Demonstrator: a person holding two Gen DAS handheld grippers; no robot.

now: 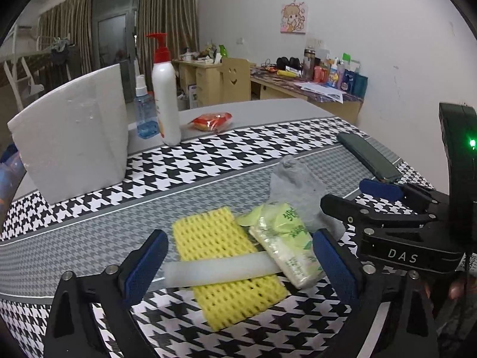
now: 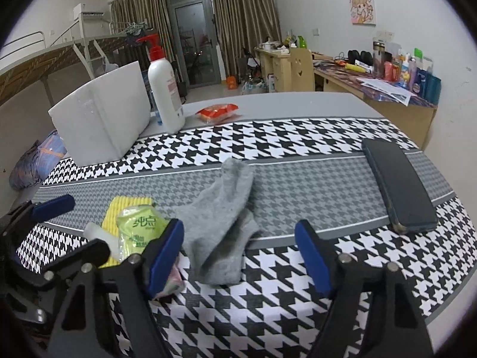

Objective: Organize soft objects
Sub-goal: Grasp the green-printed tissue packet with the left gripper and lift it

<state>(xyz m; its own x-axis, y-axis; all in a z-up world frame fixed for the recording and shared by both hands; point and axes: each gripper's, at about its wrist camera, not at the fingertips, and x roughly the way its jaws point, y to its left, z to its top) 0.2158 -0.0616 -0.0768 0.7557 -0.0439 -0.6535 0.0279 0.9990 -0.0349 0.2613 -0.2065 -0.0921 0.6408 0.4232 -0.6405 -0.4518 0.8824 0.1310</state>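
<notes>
A yellow mesh sponge (image 1: 226,286) lies on the houndstooth cloth with a white strip (image 1: 220,270) across it. A green tissue pack (image 1: 283,244) leans on the sponge's right edge. My left gripper (image 1: 240,235) is open, its blue pads apart on either side of these three. A grey sock (image 2: 223,208) lies beside the green tissue pack (image 2: 140,229). My right gripper (image 2: 238,229) is open over the sock's near end, pads clear of it. Its left finger stands by the pack, hiding most of something pink (image 2: 176,282).
A dark phone (image 2: 396,185) lies at the right on the cloth. A white foam box (image 1: 71,143) stands at the back left. Beside it are a red-pump lotion bottle (image 1: 165,98), a blue spray bottle (image 1: 144,113) and a red snack pack (image 1: 213,120).
</notes>
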